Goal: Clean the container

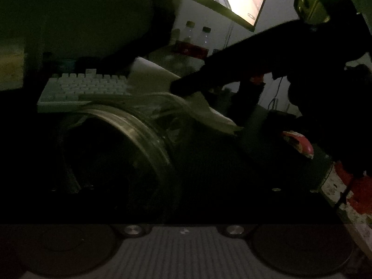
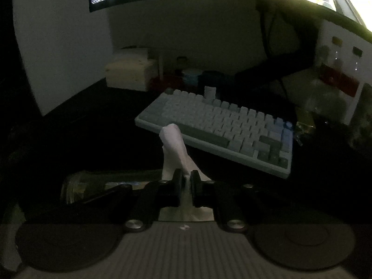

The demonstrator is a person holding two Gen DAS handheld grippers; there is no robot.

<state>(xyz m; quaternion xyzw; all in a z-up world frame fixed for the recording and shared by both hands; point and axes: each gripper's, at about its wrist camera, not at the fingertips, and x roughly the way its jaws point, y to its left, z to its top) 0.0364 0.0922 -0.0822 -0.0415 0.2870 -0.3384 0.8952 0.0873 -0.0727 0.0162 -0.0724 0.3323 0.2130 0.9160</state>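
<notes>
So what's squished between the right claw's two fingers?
A white tissue, pinched in the right claw and sticking up toward the keyboard. The right wrist view shows it.

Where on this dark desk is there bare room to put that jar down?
Dark desk looks bare left of the keyboard, up to the wall. Crowded behind the keyboard: box, tubs. Right side holds bottles and wrappers.

The jar (image 1: 121,144) lies on its side right in front of the left gripper, blocking the way ahead. Behind it, the keyboard (image 2: 216,125) sits across the bench (image 2: 93,125), with dark open bench to its left. Boxes (image 2: 130,74) and bottles (image 1: 197,37) crowd the back wall.
</notes>
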